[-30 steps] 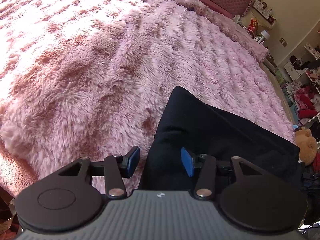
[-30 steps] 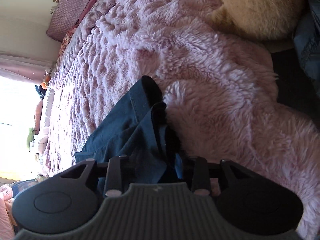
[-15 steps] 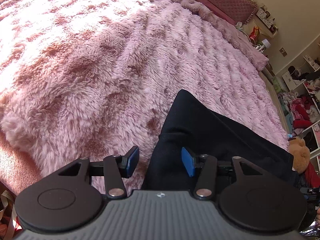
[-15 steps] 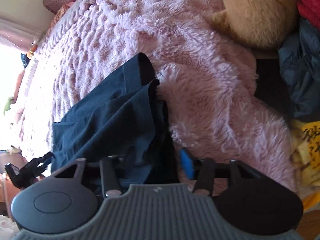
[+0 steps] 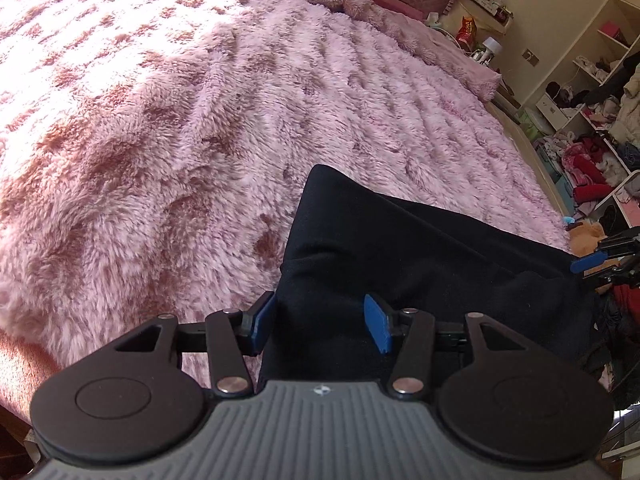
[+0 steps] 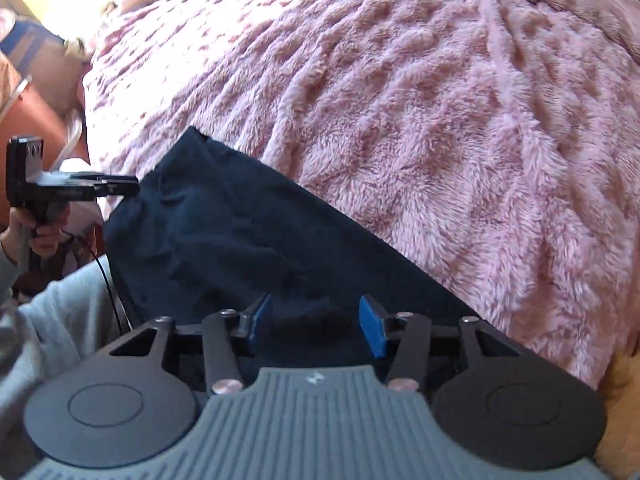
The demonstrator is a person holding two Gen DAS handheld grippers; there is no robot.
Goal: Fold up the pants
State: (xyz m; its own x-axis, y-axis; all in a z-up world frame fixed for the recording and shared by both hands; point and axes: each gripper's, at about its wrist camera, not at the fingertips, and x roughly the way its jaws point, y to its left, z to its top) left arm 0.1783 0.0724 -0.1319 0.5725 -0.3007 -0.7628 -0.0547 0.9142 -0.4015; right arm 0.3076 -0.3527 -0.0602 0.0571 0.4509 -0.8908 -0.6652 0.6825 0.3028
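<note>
I hover my left gripper (image 5: 320,322) and right gripper (image 6: 316,330), jaws apart, the right's just narrowing, over opposite ends of the dark pants (image 5: 420,256) on the pink blanket (image 5: 180,120); seemingly poised for folding.

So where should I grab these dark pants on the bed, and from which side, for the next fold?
Probably the near end of the pants, at its two corners. In the left wrist view the cloth bunches thick between the left gripper pads, so it can be pinched from above. The right gripper, its jaws just closing partway, hangs over the other near corner. The far edge lies flat on the fluffy pink blanket.
</note>
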